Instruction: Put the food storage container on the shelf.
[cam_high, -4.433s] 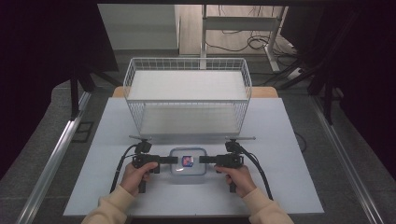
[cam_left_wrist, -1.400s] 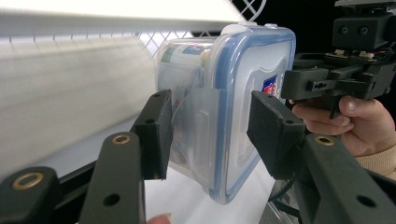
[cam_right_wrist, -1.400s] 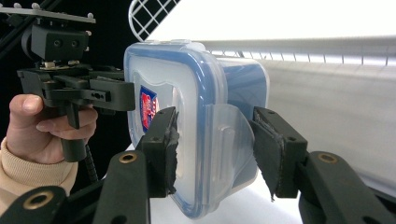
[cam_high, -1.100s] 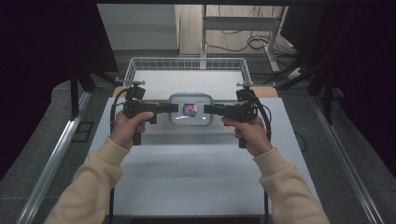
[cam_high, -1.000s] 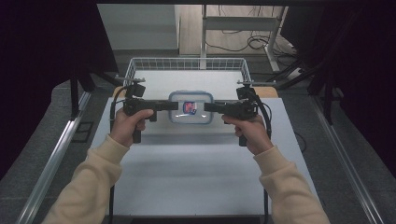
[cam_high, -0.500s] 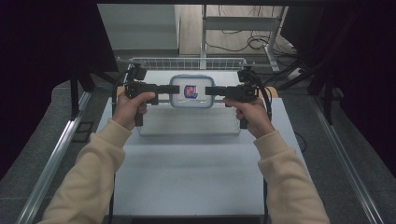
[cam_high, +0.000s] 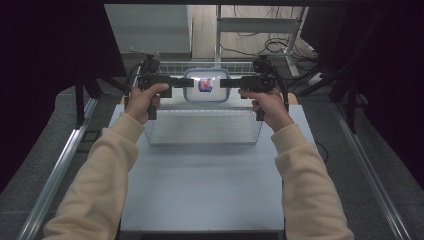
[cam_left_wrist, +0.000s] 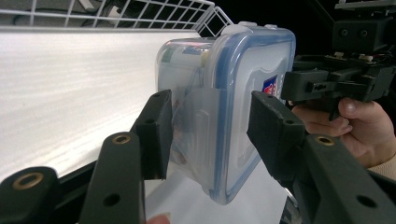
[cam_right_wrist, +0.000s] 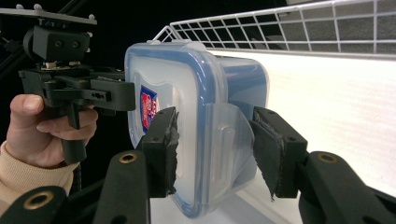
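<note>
Clear plastic box (cam_high: 204, 85), blue-rimmed lid, clamped at opposite ends by left claw (cam_high: 177, 81) and right claw (cam_high: 228, 83), level over far wire basket (cam_high: 202, 127) for lowering in.

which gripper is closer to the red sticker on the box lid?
Right, narrowly. The sticker sits right of centre on the lid, so the right gripper, clamped on the box's right edge, is nearer. The left gripper clamps the left edge.

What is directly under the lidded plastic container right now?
The container hangs between the left gripper and right gripper above the white wire basket. Under it the basket's pale bottom looks bare; the patch right beneath the box is hidden.
</note>
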